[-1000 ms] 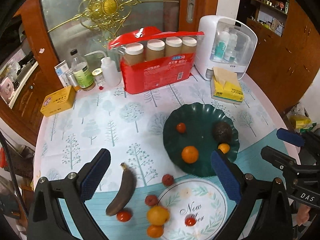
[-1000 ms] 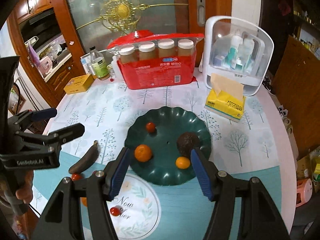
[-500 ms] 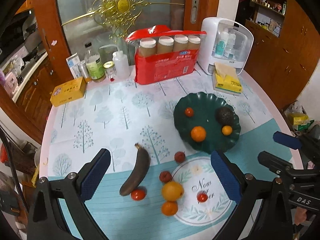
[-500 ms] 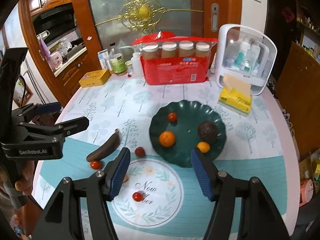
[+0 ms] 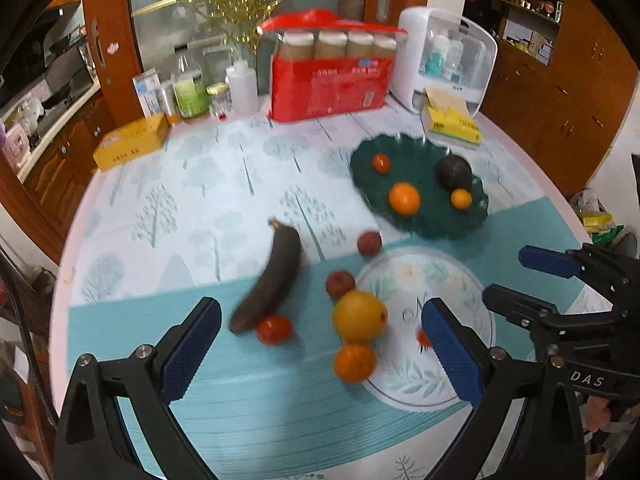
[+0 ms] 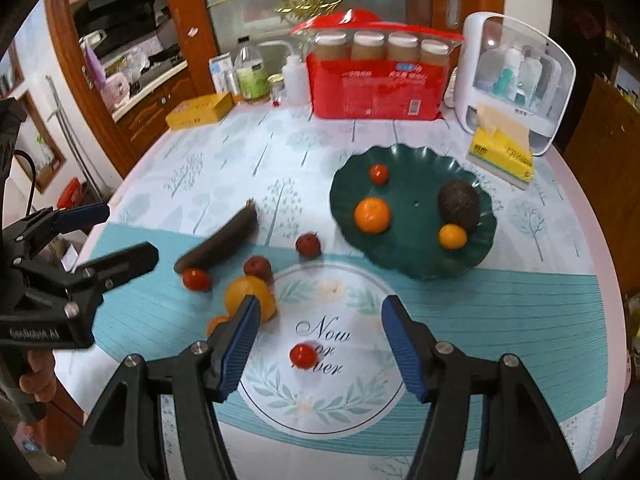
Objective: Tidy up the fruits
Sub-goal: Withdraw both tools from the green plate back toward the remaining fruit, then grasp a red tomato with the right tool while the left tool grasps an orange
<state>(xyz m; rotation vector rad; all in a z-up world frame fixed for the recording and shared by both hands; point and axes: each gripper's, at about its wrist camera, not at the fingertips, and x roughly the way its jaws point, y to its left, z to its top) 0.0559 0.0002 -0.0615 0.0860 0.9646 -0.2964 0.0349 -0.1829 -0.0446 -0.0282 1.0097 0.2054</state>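
Left gripper (image 5: 320, 340): jaws wide apart, holding nothing, above the near loose fruit.
Right gripper (image 6: 320, 340): equally spread and empty, framing a small tomato (image 6: 303, 355).
Banana (image 5: 272, 276): left of the loose cluster, touching a tomato (image 5: 274, 329).
Plate (image 5: 432, 224): far right, already holding four fruits.
Risk: round fruits may roll off the table if nudged; closely packed oranges (image 5: 359, 315) invite a double grab.
Change: both grippers have pulled back, so the fruits sit farther away than a second ago.
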